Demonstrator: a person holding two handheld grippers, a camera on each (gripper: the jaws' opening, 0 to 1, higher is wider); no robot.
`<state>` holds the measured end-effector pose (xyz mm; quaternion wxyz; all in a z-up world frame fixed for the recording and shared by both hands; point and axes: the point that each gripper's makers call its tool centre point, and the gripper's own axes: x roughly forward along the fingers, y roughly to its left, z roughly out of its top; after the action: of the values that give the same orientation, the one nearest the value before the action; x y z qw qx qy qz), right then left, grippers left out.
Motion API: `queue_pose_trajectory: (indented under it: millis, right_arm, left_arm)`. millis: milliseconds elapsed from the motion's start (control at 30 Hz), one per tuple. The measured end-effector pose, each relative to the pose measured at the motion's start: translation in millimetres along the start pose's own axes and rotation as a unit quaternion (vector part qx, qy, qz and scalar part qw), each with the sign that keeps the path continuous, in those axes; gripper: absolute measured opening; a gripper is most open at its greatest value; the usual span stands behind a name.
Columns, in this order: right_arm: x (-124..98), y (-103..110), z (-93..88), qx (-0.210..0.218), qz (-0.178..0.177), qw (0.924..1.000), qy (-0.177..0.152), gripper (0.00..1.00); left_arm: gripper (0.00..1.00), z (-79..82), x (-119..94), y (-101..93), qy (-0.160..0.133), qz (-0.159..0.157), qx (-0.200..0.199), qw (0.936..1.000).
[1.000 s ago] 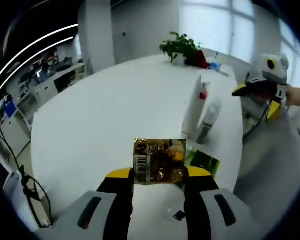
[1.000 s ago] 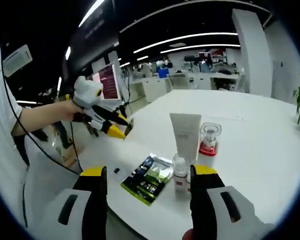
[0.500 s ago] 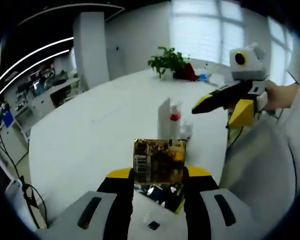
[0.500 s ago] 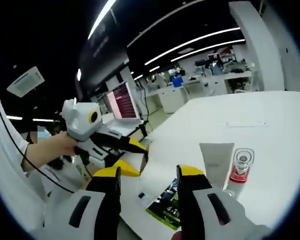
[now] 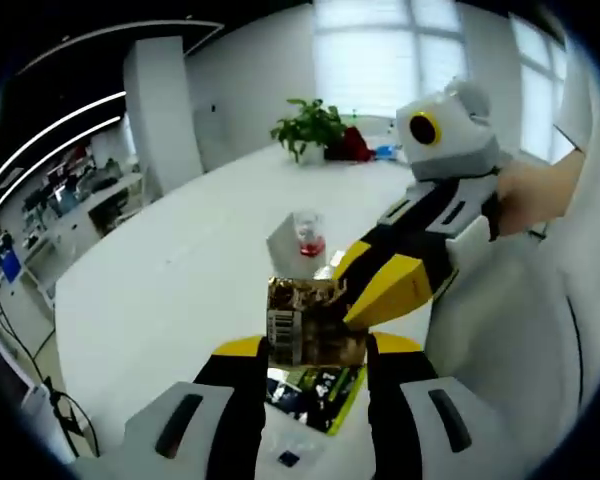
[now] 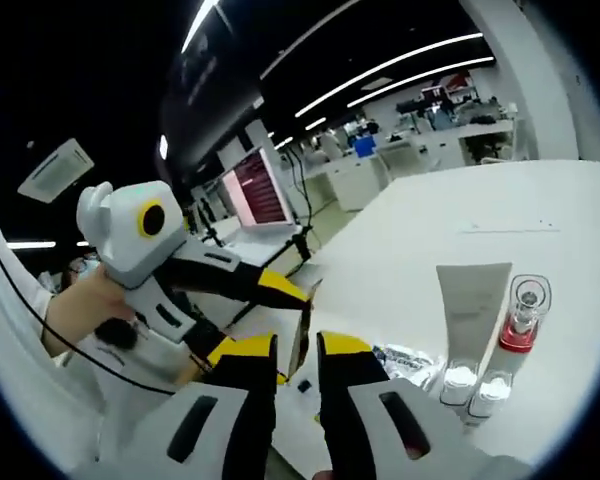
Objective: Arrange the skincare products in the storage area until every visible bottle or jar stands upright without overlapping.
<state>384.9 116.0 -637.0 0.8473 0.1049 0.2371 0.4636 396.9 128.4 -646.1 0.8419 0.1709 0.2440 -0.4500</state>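
Right hand-held gripper [image 6: 298, 352] nearly closed beside left hand-held gripper [image 6: 298, 300]; white tube [image 6: 470, 315] and red-collared bottle [image 6: 520, 325] upright.

gold foil sachet [image 5: 317, 322]: flat, barcode side showing, held upright up off the table
white squeeze tube [image 6: 471, 317]: standing on its cap, upright
clear bottle with red band [image 6: 521, 324]: upright, right beside the tube
green-black flat packet [image 5: 315, 388]: lying flat on the white table

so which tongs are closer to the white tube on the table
Neither clearly. The left tongs hold the gold sachet above the green packet, short of the white tube; the right tongs have closed on that same sachet.
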Motion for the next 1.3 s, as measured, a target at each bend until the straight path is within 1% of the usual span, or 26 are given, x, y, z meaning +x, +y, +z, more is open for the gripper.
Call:
queue_pose_trajectory:
  millis: [100,200,267,367,433,467,533,567,600,633,667,700,733,767,800,833,867,900,933,967,1000,1033,1100,1167,1200,1300]
  right_arm:
    - [-1,-2,-0.2,0.005,-0.005,1.0,-0.001,0.04]
    - [-3,2,4.0,0.004,0.002,0.9999,-0.015,0.01]
    - [-3,1,4.3,-0.029,0.0,0.9995,-0.014,0.01]
    - [-4,2,4.5,-0.052,0.004,0.9986,-0.013,0.01]
    - [-7,-3,6.2,-0.114,-0.008,0.9934,-0.011,0.01]
    - [-8,-2,5.4,-0.154,-0.006,0.9881,-0.004,0.01]
    - [-10,1,5.9,-0.201,0.002,0.9796,-0.002,0.01]
    - [-11,4,7.0,-0.249,0.003,0.9685,0.001,0.01]
    - [-12,6,6.6,-0.285,0.003,0.9585,0.007,0.01]
    - [-14,9,3.5,-0.338,0.003,0.9408,0.027,0.01]
    - [-16,7,1.7,-0.363,-0.005,0.9309,0.04,0.01]
    - [-17,8,0.0,-0.395,-0.003,0.9175,0.049,0.01]
    - [-18,9,0.7,-0.418,-0.003,0.9069,0.05,0.01]
    - [-20,10,2.0,-0.45,-0.003,0.8914,0.052,0.01]
    - [-21,12,1.0,-0.469,0.003,0.8816,0.058,0.01]
    - [-23,17,-0.8,-0.5,0.015,0.8631,0.066,0.01]
    - [-23,18,-0.8,-0.513,0.016,0.8553,0.068,0.01]
    - [-25,21,-2.4,-0.549,0.024,0.8316,0.081,0.01]
    - [-26,24,-4.1,-0.567,0.031,0.8185,0.088,0.01]
    - [-27,26,-4.7,-0.587,0.036,0.8031,0.093,0.01]
    - [-28,28,-6.6,-0.596,0.044,0.796,0.097,0.01]
    - [-29,31,-9.5,-0.607,0.057,0.7863,0.102,0.01]
    - [-29,31,-12.5,-0.617,0.065,0.7765,0.108,0.01]
    - [-29,30,-14.3,-0.619,0.066,0.775,0.111,0.01]
    - [-29,28,-16.0,-0.625,0.066,0.7694,0.115,0.01]
    - [-27,26,-15.7,-0.626,0.061,0.7682,0.119,0.01]
  left_arm:
    - [0.43,2.7,0,-2.1,-0.004,-0.005,-0.005,1.0]
    - [0.43,4.1,0,-1.7,-0.005,-0.003,-0.004,1.0]
    - [0.43,4.1,0,-2.5,-0.005,-0.003,-0.005,1.0]
    - [0.43,4.2,0,-3.1,-0.011,-0.004,-0.01,0.9999]
    - [0.42,4.9,-3,-6.5,-0.018,-0.006,-0.021,0.9996]
    - [0.4,4.8,-4,-7.8,-0.02,-0.008,-0.025,0.9995]
    - [0.37,5.4,-7,-9.4,-0.032,-0.016,-0.047,0.9983]
    - [0.36,7.5,-9,-11.7,-0.045,-0.025,-0.062,0.9968]
    - [0.37,7.4,-10,-13.7,-0.046,-0.031,-0.071,0.9959]
    - [0.4,4.1,-11,-11.9,-0.041,-0.027,-0.077,0.9958]
    - [0.43,1.0,-11,-11.1,-0.034,-0.024,-0.072,0.9965]
    - [0.45,-4.0,-13,-11.3,-0.025,-0.022,-0.064,0.9974]
    - [0.44,-5.1,-13,-11.5,-0.024,-0.021,-0.062,0.9976]
    - [0.43,-7.9,-14,-11.5,-0.021,-0.02,-0.059,0.9979]
    - [0.42,-10.9,-16,-11.2,-0.018,-0.02,-0.059,0.9979]
    - [0.42,-12.2,-17,-11.3,-0.018,-0.021,-0.059,0.9979]
    - [0.42,-12.5,-17,-12.2,-0.017,-0.022,-0.059,0.9979]
    - [0.41,-12.7,-18,-12.7,-0.017,-0.022,-0.059,0.9978]
    - [0.4,-12.6,-18,-13.7,-0.019,-0.024,-0.054,0.9981]
    - [0.39,-11.7,-19,-14.3,-0.021,-0.024,-0.049,0.9983]
    - [0.38,-10.9,-19,-15.0,-0.022,-0.026,-0.047,0.9983]
    - [0.37,-8.2,-20,-17.7,-0.027,-0.031,-0.038,0.9984]
    - [0.35,-2.5,-20,-22.0,-0.038,-0.039,-0.023,0.9983]
    - [0.34,-0.2,-19,-26.8,-0.038,-0.049,-0.012,0.998]
    - [0.34,0.6,-18,-28.8,-0.038,-0.052,-0.006,0.9979]
    - [0.3,-0.8,-16,-35.6,-0.023,-0.062,0.028,0.9974]
